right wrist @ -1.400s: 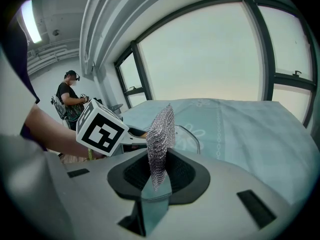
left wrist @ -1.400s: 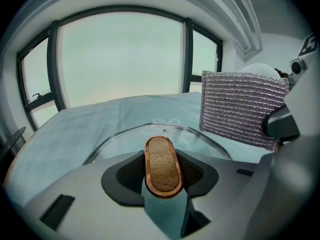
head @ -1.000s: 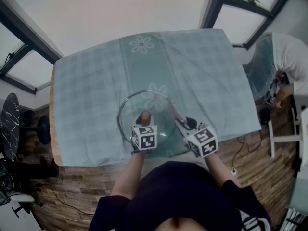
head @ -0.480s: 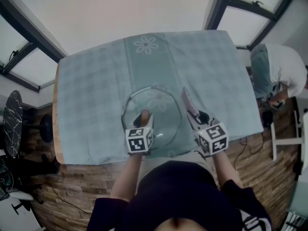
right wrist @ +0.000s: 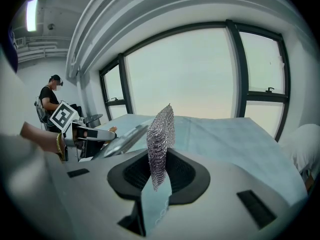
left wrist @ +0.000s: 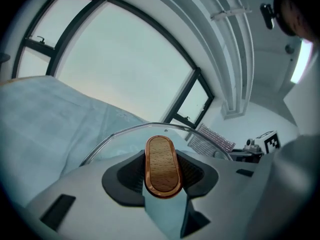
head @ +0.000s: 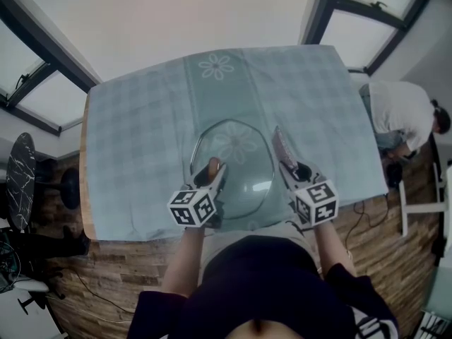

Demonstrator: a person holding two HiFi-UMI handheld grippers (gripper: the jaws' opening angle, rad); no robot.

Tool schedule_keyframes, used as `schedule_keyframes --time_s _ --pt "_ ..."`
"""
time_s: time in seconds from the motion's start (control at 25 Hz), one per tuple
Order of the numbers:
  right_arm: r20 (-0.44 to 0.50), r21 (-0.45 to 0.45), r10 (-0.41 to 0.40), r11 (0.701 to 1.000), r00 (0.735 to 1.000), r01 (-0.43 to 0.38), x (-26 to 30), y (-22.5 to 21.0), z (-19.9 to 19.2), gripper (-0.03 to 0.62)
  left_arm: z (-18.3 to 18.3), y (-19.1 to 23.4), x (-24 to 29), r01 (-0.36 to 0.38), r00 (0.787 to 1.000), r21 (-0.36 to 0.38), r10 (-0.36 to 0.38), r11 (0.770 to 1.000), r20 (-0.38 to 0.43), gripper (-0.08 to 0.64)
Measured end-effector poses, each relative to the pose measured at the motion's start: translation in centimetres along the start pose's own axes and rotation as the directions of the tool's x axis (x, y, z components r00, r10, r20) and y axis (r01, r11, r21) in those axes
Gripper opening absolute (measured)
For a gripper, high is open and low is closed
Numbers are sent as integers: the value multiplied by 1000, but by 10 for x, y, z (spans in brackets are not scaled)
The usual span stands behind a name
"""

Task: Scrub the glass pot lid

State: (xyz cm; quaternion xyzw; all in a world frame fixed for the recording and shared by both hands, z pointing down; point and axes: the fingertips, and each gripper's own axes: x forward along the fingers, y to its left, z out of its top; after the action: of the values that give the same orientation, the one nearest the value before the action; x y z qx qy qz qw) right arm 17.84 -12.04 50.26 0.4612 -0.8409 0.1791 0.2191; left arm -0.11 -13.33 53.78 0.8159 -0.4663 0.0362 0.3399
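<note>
left gripper view, fingers clamp lid handle, right gripper (tight) pinches mesh

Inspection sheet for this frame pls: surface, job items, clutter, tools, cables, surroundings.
Surface: table under a checked tablecloth, flat, flower print down the middle.
Job's things: glass pot lid tilted, held by its wooden handle; mesh scrubber beside it, apart from the glass.
Clutter: nothing seen on the cloth.
Tools: left tool shut on the wooden handle; right tool shut on the mesh scrubber.
Cables: loose cables on the wood floor by the table.
Surroundings: windows on both sides, black chair at left, a person at right.
</note>
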Motion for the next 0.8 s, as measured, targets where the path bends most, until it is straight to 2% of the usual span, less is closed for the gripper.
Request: schedule_keyframes --time_s 0.16,0.28,0.36,0.6,0.8 --pt "8 -1 -12 1000 1000 12 -1 -5 2 80 4 -2 -6 115 993 -128 -109 985 55 167" --pt "13 -3 -9 1000 1000 9 -1 -3 5 80 7 -2 -11 194 978 -234 -170 953 120 167" --pt "15 -6 -2 1000 1000 2 0 0 6 80 9 -2 -14 243 966 -278 -207 929 156 167" --pt "9 -17 37 999 999 -37 4 13 7 80 12 -5 -21 365 927 -304 -312 880 210 167" --pt "23 -26 85 996 996 -84 11 29 13 80 15 -12 -28 467 880 -336 -393 818 268 167"
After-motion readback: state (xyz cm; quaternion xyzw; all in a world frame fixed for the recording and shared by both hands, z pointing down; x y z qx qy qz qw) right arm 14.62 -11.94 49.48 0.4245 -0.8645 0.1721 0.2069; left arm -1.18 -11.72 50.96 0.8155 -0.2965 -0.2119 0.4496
